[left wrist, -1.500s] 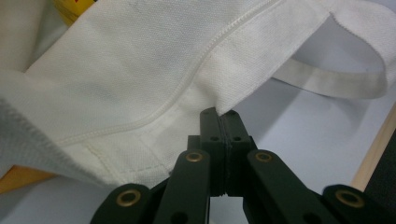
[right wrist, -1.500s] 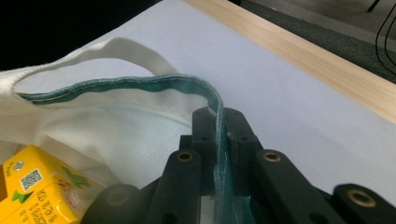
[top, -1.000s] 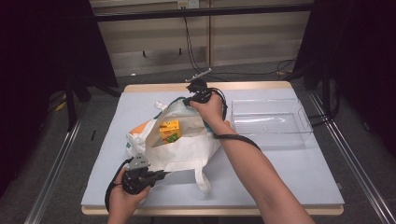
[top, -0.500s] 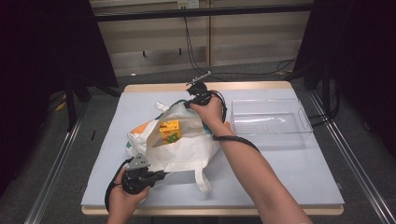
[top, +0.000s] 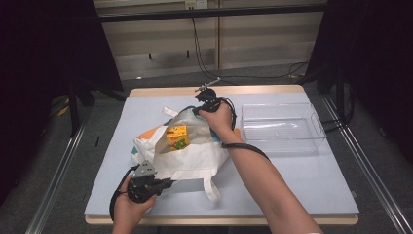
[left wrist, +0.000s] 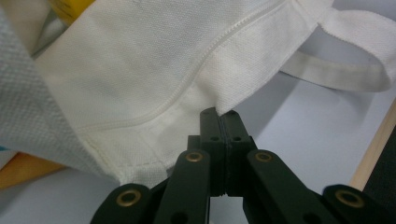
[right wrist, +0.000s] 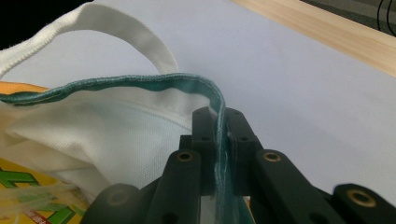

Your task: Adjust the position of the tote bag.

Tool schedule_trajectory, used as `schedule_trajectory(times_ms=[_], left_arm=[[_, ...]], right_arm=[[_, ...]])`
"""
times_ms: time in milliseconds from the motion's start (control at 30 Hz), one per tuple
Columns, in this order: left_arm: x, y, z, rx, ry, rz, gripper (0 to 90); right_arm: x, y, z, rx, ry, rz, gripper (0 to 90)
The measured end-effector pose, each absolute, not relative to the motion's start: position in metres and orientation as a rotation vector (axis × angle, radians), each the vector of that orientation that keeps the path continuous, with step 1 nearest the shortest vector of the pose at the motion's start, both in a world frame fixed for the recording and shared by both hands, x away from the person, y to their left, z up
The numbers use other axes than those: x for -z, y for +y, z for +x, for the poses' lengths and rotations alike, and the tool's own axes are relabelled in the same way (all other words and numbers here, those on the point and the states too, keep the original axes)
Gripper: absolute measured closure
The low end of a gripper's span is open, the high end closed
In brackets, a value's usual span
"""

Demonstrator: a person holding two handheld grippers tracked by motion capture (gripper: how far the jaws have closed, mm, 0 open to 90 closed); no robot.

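A white cloth tote bag (top: 192, 151) lies on the table with its mouth held wide. A yellow and green carton (top: 177, 136) sits inside the mouth. My left gripper (top: 160, 184) is at the bag's near corner, shut on the white hem (left wrist: 219, 105). My right gripper (top: 197, 111) is at the bag's far side, shut on the green-trimmed rim (right wrist: 205, 91). The carton's yellow print (right wrist: 28, 198) shows low in the right gripper view. One white handle (top: 212, 187) trails toward the table's near edge, another handle (right wrist: 135, 35) loops beyond the rim.
A clear plastic tray (top: 311, 119) stands to the right of the bag on the pale blue table cover (top: 302, 185). The wooden table edge (top: 253, 90) runs along the far side, with cables on the floor behind it.
My right gripper has lifted the bag's far rim slightly up and back, widening the mouth a little. The left gripper has stayed put.
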State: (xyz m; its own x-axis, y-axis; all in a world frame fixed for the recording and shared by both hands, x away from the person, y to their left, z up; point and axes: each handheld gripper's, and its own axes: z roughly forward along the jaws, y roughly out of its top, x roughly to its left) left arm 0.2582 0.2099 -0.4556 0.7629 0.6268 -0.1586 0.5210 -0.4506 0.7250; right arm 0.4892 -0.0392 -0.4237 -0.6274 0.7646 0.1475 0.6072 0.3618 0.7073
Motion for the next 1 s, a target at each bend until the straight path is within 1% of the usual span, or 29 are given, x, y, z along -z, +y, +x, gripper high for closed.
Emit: schedule_trajectory(times_ms=[1000], left_arm=[[0.457, 0.211, 0.259, -0.166, 0.843, 2.167, 90.0]], right_arm=[[0.441, -0.039, 0.494, -1.075, 2.418, 1.257, 84.1]])
